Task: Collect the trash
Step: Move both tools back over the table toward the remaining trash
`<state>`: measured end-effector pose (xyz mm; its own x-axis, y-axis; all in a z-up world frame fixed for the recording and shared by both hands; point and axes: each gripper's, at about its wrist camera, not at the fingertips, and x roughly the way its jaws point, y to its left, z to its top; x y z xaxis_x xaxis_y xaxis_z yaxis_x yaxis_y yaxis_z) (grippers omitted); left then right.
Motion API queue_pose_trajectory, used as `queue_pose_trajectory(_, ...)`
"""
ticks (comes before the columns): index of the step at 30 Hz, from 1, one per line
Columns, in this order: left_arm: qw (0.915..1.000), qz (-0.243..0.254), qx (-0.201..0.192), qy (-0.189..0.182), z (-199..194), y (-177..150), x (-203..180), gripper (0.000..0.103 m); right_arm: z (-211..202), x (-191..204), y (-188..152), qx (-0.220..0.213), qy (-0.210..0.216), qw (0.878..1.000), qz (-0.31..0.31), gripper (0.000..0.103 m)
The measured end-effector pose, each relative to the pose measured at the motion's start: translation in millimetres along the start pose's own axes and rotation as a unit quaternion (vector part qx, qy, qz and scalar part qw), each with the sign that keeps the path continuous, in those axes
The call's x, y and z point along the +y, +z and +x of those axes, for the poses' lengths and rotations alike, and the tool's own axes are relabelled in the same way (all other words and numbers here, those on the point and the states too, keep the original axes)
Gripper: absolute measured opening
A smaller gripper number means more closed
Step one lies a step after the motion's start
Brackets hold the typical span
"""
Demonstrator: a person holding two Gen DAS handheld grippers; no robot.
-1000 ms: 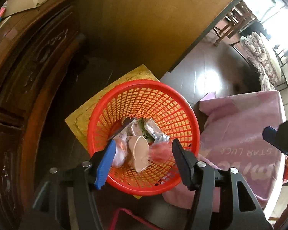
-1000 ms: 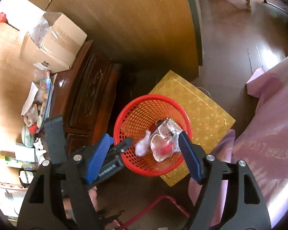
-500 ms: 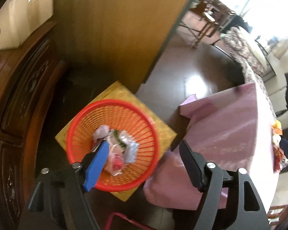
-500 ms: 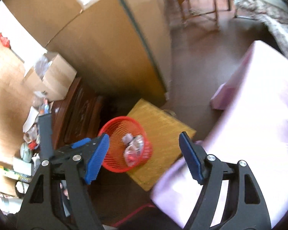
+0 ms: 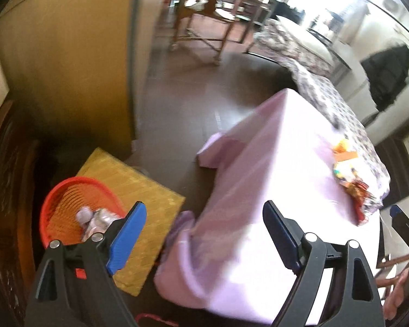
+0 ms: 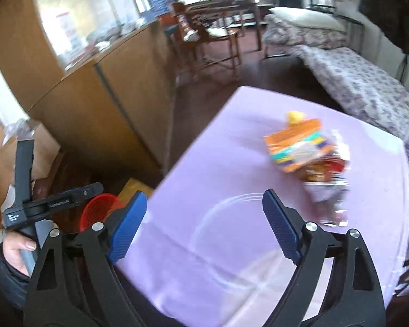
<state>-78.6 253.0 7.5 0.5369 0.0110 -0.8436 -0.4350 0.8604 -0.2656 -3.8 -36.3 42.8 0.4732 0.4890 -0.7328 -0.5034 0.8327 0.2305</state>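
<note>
On the lilac-covered table (image 6: 231, 169), at about two o'clock from the right tool (image 6: 204, 219), lies the remaining trash: a heap of snack wrappers (image 6: 310, 158), orange on top, red and silvery beneath, with something small and yellow at its far edge. Well apart from it, down on the floor at eight o'clock in the left wrist view, the red basket (image 5: 65, 190) stands on a yellow mat (image 5: 139, 196) and already holds a few crumpled pieces. Both tools are spread wide, their jaws having just been opening, and nothing lies between the blades of the right tool or the left tool (image 5: 204, 229). The likely next job is a reach to the heap, and the risks are plain: the wrappers overlap loosely, so a pinch on the top one could drag or scatter the others, and thin foil may slip out of the blades on the way to the basket. A blade pressed too low could catch the cloth and pull it. Motion blur hides how the pieces interlock. Nothing stands between the right tool and the heap; only a faint ring mark (image 6: 231, 231) shows on the cloth. Beyond are a wooden cabinet (image 6: 101, 90), chairs (image 6: 210, 38) and a flowered bed (image 6: 368, 81).
</note>
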Motion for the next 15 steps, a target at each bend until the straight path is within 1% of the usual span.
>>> queue_pose_trajectory(6,0.9985,0.045,0.010,-0.029,22,0,-75,0.086,-15,-61,1,-0.036,-0.030,0.998,0.048,0.085)
queue_pose_trajectory(9,0.9977,0.056,0.014,-0.035,31,-2,-103,0.086,-20,-85,-2,-0.058,-0.035,0.995,0.073,0.088)
queue_pose_trajectory(12,0.9972,0.064,0.011,-0.037,39,-2,-130,0.087,-23,-117,-5,-0.074,-0.040,0.990,0.111,0.088)
queue_pose_trajectory(15,0.9970,0.066,0.012,-0.037,51,-4,-159,0.092,-20,-142,-8,-0.077,-0.070,0.986,0.133,0.088)
